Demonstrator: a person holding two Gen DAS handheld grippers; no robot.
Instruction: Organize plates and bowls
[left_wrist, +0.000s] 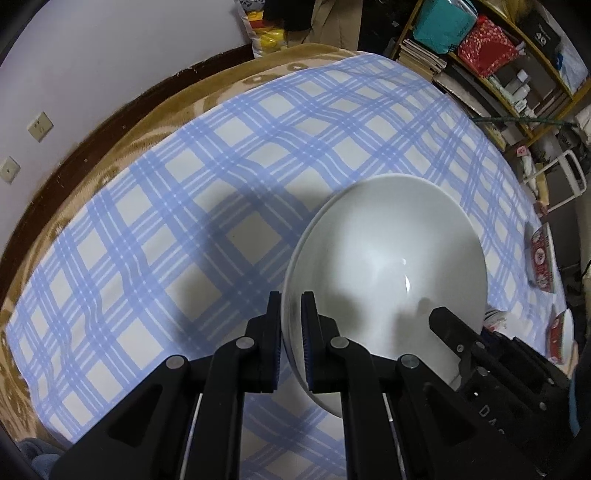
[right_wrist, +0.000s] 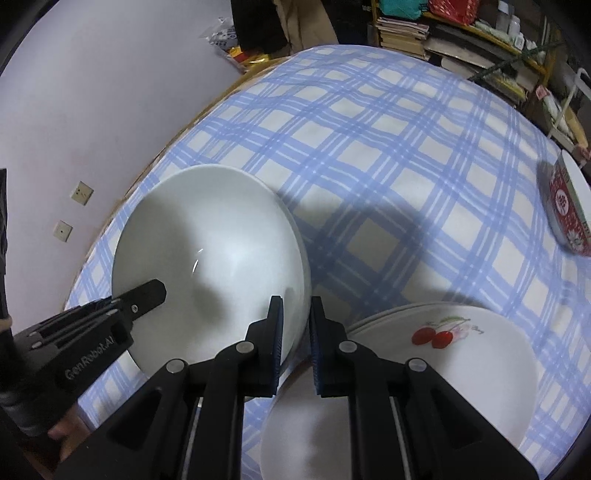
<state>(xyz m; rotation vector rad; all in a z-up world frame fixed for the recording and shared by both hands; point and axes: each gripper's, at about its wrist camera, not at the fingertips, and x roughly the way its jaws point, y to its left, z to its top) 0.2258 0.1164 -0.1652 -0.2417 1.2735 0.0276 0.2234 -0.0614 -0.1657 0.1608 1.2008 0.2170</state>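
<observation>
A glossy, round white bowl (left_wrist: 384, 266) is held above the blue-and-white checked cloth (left_wrist: 184, 206), gripped by both claws. The left claw (left_wrist: 291, 306) pinches its smooth rim on one side, the right claw (right_wrist: 295, 310) the opposite rim. Beside the bowl, flat white plates with a cherry motif (right_wrist: 454, 354) are stacked; farther off sits a red patterned bowl (right_wrist: 567, 218).

Left hand-held gripper (left_wrist: 291, 299) clamped, right hand-held gripper (right_wrist: 295, 304) clamped, both angled downward

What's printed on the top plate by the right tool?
Two red cherries on white, clearest in the right wrist view.
</observation>
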